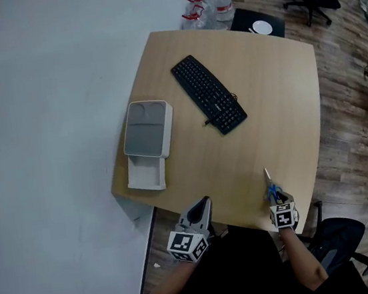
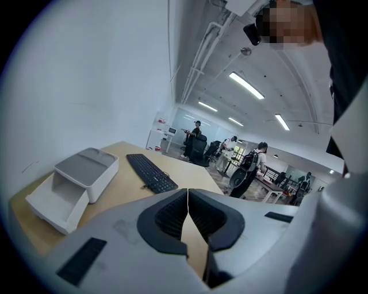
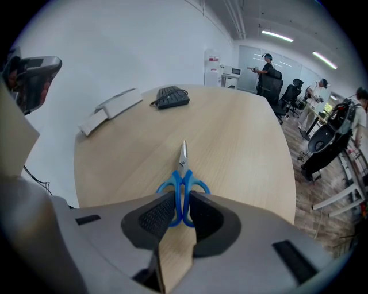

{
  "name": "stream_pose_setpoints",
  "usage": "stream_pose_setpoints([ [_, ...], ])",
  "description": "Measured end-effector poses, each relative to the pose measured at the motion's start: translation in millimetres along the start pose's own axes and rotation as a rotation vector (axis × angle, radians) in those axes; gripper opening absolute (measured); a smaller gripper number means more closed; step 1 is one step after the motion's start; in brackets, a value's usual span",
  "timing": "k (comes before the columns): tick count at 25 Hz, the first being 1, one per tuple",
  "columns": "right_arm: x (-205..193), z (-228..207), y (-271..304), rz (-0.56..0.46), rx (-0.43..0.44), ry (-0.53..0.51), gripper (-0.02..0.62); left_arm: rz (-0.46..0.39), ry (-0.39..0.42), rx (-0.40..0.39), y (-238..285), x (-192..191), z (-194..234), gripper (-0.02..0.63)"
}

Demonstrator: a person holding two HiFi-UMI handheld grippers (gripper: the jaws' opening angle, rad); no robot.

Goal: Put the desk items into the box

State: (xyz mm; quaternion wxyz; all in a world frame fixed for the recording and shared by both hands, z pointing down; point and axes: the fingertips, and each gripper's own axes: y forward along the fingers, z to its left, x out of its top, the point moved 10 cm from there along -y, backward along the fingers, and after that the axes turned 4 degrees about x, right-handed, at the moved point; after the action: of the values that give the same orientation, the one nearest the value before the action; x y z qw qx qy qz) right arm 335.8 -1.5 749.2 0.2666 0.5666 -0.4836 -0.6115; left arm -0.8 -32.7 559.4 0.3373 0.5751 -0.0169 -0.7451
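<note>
Blue-handled scissors [image 1: 270, 185] [image 3: 183, 172] lie on the wooden desk [image 1: 273, 111] near its front right edge, blades pointing away from me. My right gripper [image 1: 277, 199] [image 3: 182, 198] tilts steeply down onto them, its pads closed against the handles' middle. My left gripper [image 1: 204, 207] [image 2: 187, 201] hovers at the desk's front edge, shut and empty. The white box [image 1: 147, 131] [image 2: 86, 172] [image 3: 118, 103] sits at the desk's left side, its open tray towards me. A black keyboard [image 1: 209, 94] [image 2: 150, 172] [image 3: 172, 96] lies diagonally at the far middle.
Water bottles [image 1: 209, 5] and a dark stool with a white dish [image 1: 261, 27] stand beyond the far edge. A black office chair [image 1: 344, 239] is by my right side. A white wall runs along the left. People and chairs [image 2: 247, 166] fill the room behind.
</note>
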Motion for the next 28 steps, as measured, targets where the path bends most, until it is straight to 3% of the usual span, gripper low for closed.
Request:
stream_pose_setpoints([
  [10,90,68,-22,-0.152,0.007,-0.066,0.137,-0.099,-0.055,0.052,-31,18,70,0.015],
  [15,127,128,-18,-0.177,0.051,-0.098,0.138,-0.126,-0.006,0.041,-60,28,107,0.015],
  [28,211,302,24,-0.206,0.189,-0.334,0.138,-0.188,-0.079,0.090,-130,20,210,0.015],
])
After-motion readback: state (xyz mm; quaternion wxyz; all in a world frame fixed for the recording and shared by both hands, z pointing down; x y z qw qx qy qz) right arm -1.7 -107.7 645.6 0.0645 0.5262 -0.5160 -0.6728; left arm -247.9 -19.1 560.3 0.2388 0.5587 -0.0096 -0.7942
